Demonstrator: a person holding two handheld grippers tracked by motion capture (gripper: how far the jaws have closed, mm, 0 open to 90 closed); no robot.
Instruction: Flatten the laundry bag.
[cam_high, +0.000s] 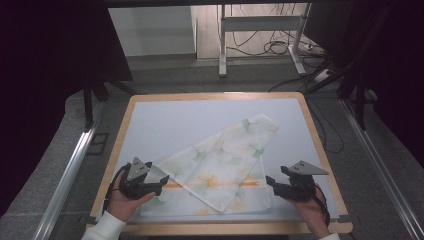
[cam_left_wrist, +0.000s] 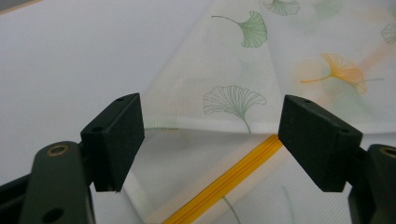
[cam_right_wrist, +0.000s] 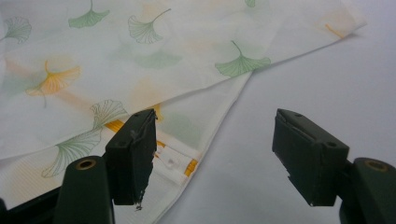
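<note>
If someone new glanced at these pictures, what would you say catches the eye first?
Most striking is the white cloth printed with green and orange ginkgo leaves, folded over itself on the near half of the pale table, with an orange stripe peeking out under the fold. Next come the two black hand-held tools flanking it: the left gripper over the cloth's left corner, the right gripper at its right edge, both with jaws open.

A thin white cloth (cam_high: 220, 165) printed with green and orange ginkgo leaves is lying flat on the tabletop (cam_high: 165, 120), one corner folded diagonally, exposing an orange stripe (cam_high: 176, 185).
</note>
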